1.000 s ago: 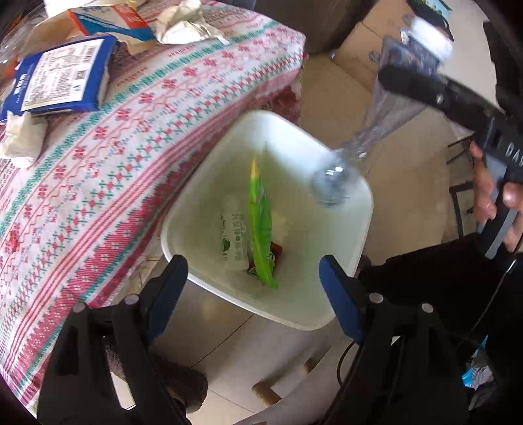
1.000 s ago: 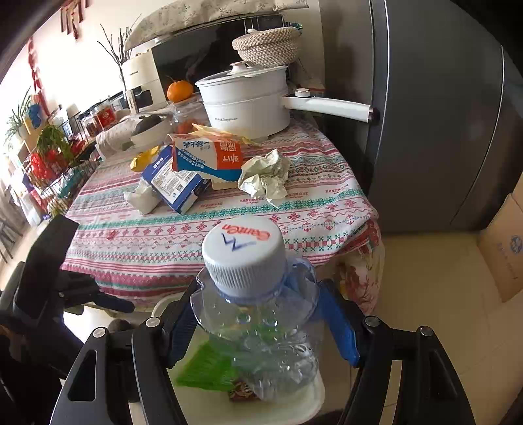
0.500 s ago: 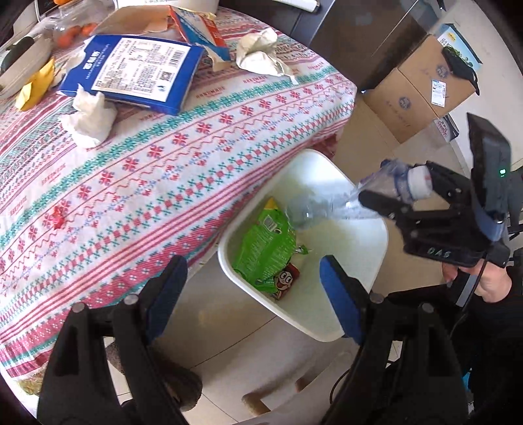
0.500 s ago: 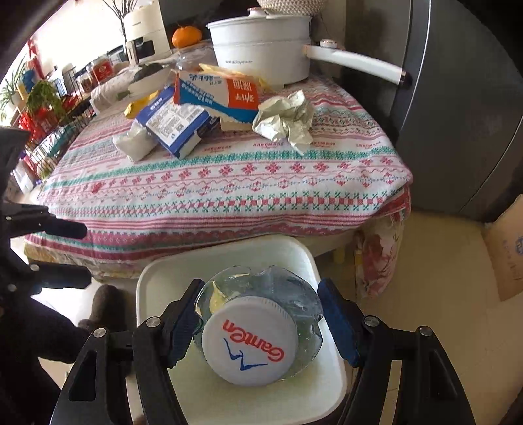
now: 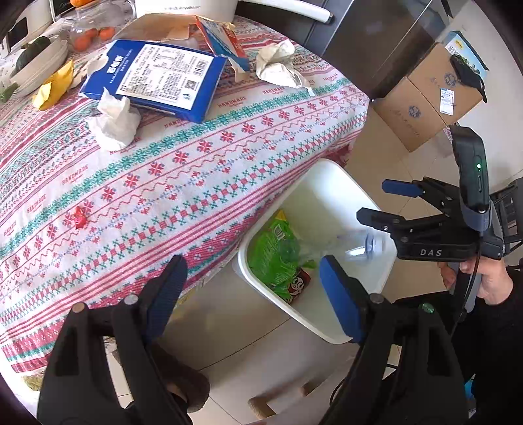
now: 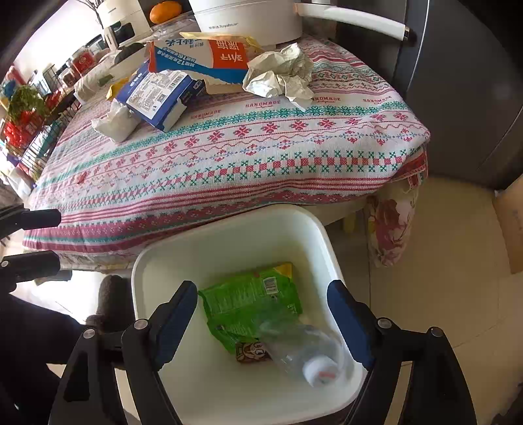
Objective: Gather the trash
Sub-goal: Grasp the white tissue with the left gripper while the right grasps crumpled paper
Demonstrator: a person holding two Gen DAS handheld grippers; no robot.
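A white bin [image 5: 330, 183] [image 6: 228, 225] stands on the floor by the table's edge. Inside lie a green snack bag [image 5: 274, 258] [image 6: 248, 294], a small red wrapper [image 5: 295, 286] [image 6: 253, 351] and a clear plastic bottle [image 5: 353, 245] [image 6: 304, 349] with a white cap. My right gripper [image 6: 263, 317] [image 5: 372, 202] is open and empty above the bin. My left gripper [image 5: 251, 294] is open and empty over the bin's near rim. On the tablecloth lie a blue box [image 5: 157, 76] [image 6: 157, 94], a torn carton [image 6: 202, 60], crumpled paper [image 5: 279, 65] [image 6: 281, 75] and a tissue [image 5: 114, 121] [image 6: 114, 122].
A white pot [image 6: 248, 16] with a long handle stands at the table's back. A yellow wrapper [image 5: 54, 86] and bowls [image 5: 36, 68] lie at the far left. Cardboard boxes [image 5: 428, 91] and a dark fridge [image 6: 457, 81] stand to the right of the table.
My right gripper opened and let go of the bottle, which dropped into the bin. The left wrist view shifted to take in more of the table.
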